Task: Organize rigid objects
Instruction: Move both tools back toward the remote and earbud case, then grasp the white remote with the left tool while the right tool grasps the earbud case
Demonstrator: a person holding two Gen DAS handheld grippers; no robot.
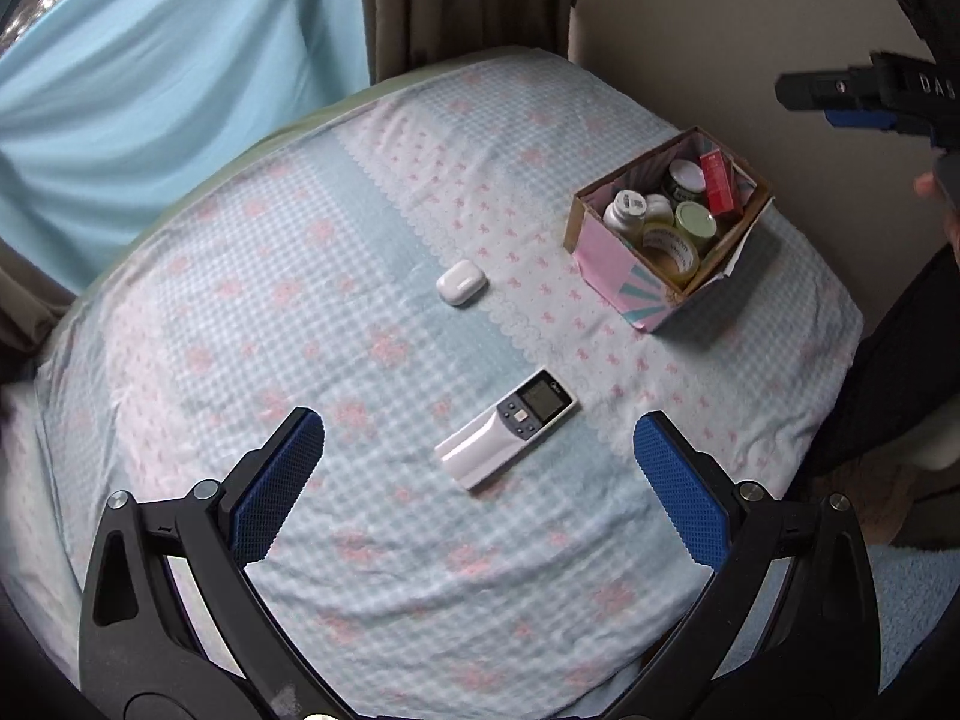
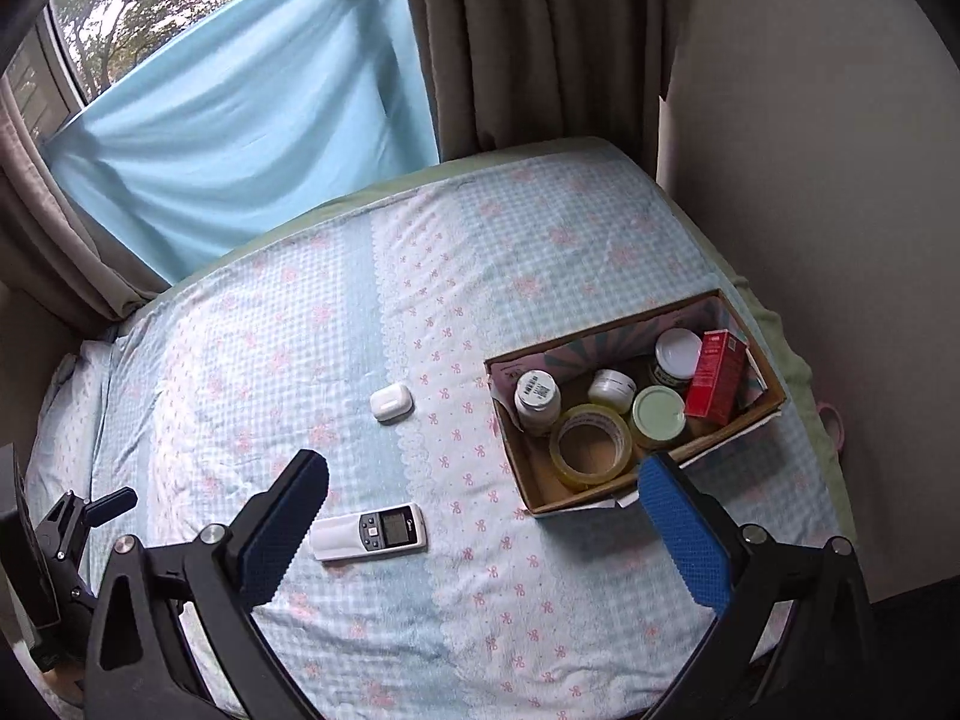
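Observation:
A white remote control (image 1: 507,427) lies flat on the checked bedspread, between the open fingers of my left gripper (image 1: 477,441); it also shows in the right wrist view (image 2: 371,531). A white earbud case (image 1: 461,282) (image 2: 391,401) lies farther back. A cardboard box (image 1: 606,258) (image 2: 540,492) at the right holds jars, a white bottle, a tape roll (image 2: 591,447) and a red carton (image 2: 716,375). My right gripper (image 2: 483,483) is open and empty, above the bed in front of the box.
The bed (image 1: 300,312) is bounded by a beige wall (image 2: 810,150) on the right and curtains (image 2: 528,42) behind. A light blue sheet (image 2: 240,138) hangs over the window. The right gripper shows at the left wrist view's top right edge (image 1: 864,97).

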